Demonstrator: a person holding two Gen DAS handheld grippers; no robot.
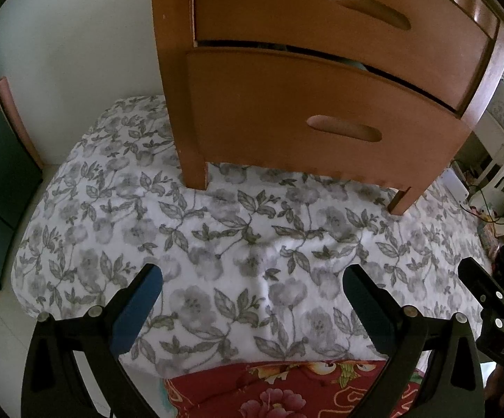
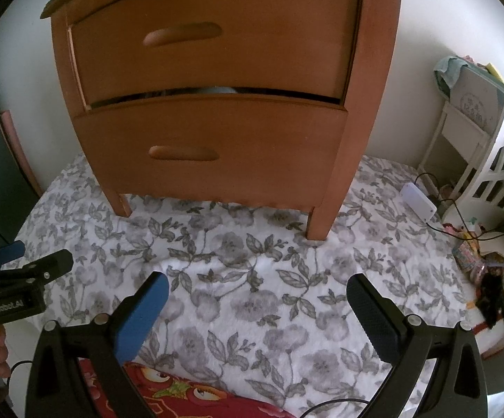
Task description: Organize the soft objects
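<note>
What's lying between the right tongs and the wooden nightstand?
Only the floral blanket: the right wrist view shows nothing on it between the open right tongs and the nightstand.

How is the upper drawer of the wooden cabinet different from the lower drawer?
The upper drawer sits flush in the wooden cabinet; the lower drawer is pulled out slightly. A dark gap shows above the lower drawer, with something pale inside; none shows above the upper drawer. Both have curved fronts and an oval recessed handle.
</note>
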